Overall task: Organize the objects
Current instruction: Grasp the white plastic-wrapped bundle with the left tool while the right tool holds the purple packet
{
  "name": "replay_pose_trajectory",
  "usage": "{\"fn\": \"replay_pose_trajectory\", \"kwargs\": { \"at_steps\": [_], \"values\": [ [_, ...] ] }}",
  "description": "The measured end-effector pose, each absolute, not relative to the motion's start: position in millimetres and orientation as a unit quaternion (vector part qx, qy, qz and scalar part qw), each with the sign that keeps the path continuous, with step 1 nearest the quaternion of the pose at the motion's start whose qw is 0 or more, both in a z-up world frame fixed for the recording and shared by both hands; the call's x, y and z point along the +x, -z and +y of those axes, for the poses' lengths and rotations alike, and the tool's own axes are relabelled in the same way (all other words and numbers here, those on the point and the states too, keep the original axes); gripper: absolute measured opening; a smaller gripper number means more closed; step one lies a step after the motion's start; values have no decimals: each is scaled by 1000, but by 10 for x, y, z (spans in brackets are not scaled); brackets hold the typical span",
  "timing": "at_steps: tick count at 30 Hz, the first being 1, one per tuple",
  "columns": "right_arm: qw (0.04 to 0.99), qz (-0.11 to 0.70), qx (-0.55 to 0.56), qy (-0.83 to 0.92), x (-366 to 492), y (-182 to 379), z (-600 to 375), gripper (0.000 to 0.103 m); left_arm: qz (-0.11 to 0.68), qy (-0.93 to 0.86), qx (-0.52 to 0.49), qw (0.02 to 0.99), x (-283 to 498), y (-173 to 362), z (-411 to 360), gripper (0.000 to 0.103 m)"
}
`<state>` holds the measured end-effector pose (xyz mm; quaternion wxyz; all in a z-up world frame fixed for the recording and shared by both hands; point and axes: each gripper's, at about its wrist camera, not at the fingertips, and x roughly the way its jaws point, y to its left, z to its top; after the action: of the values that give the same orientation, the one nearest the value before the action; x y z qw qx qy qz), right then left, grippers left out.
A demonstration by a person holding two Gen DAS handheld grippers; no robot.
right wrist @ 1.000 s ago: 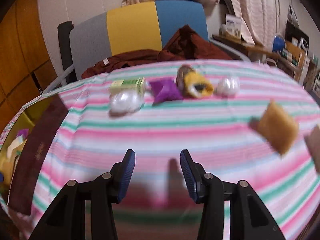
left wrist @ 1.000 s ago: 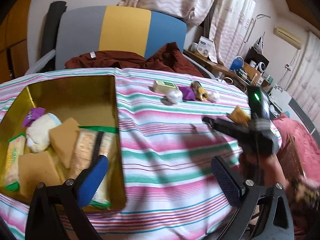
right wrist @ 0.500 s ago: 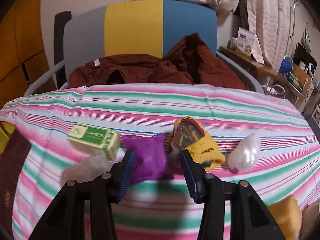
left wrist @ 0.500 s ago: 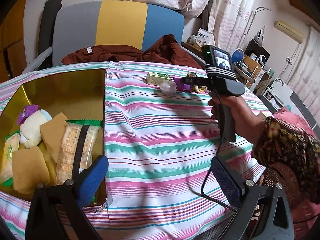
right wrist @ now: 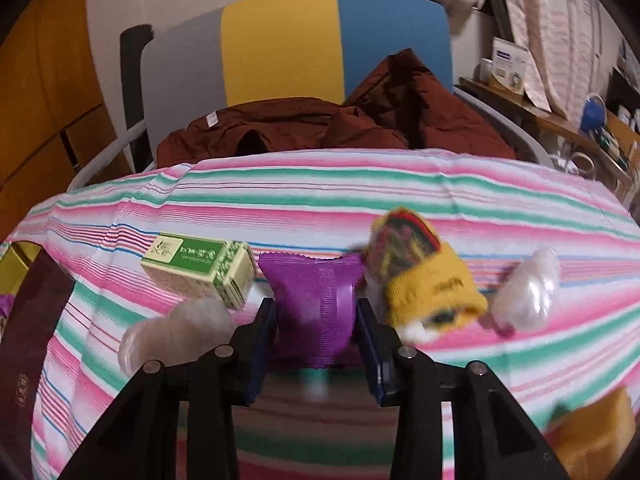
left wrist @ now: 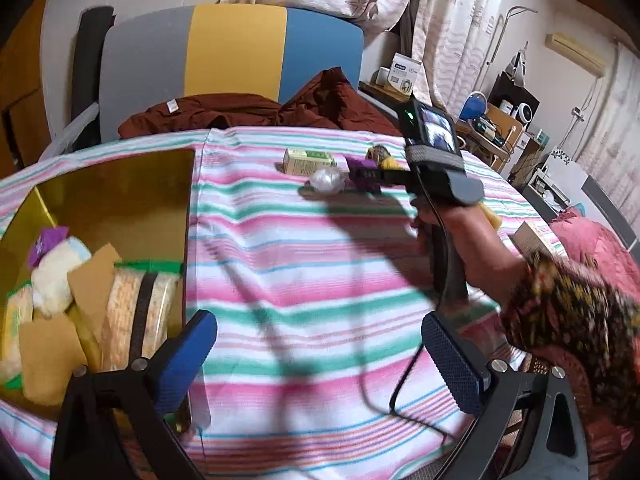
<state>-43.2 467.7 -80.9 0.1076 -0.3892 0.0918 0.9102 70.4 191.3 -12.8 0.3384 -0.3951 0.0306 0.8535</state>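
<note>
Gripping the purple packet (right wrist: pixel 316 312) between both pads, the right gripper (right wrist: pixel 316 320) has just closed on it. Packet lies on the striped cloth (right wrist: pixel 360 196), between the green box (right wrist: pixel 200 268) and yellow sock (right wrist: pixel 432 288). Left gripper (left wrist: pixel 320 356) hangs wide open, empty, beside the gold tin (left wrist: pixel 120 196).

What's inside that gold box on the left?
The gold box holds cracker packs, tan sponge-like squares, and a white bundle with a purple bit; anything underneath is covered.
</note>
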Motion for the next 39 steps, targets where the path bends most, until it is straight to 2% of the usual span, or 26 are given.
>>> {"fn": "replay_pose_trajectory", "kwargs": {
  "at_steps": [12, 18, 23, 25, 27, 32, 37, 39],
  "values": [
    [153, 138, -368, -907, 281, 788, 4728, 37, 68, -860, -383, 329, 5, 24, 2549, 103],
    [157, 126, -364, -909, 280, 832, 4699, 37, 89, -859, -403, 303, -518, 213, 3012, 103],
    [161, 129, -365, -908, 265, 874, 4700, 38, 64, -855, -422, 295, -857, 390, 3258, 101],
    [161, 132, -363, -908, 272, 882, 4705, 38, 63, -853, -426, 297, -921, 451, 3330, 94],
    [163, 133, -361, -909, 277, 887, 4711, 38, 69, -847, -431, 304, -966, 529, 3416, 81],
    [164, 134, -357, -910, 280, 891, 4711, 38, 64, -840, -443, 307, -1012, 680, 3525, 73],
    [166, 132, -356, -910, 281, 899, 4699, 38, 60, -843, -437, 307, -1051, 736, 3562, 57],
    [167, 130, -356, -910, 278, 899, 4687, 38, 73, -843, -430, 315, -1034, 748, 3597, 42]
  ]
}}
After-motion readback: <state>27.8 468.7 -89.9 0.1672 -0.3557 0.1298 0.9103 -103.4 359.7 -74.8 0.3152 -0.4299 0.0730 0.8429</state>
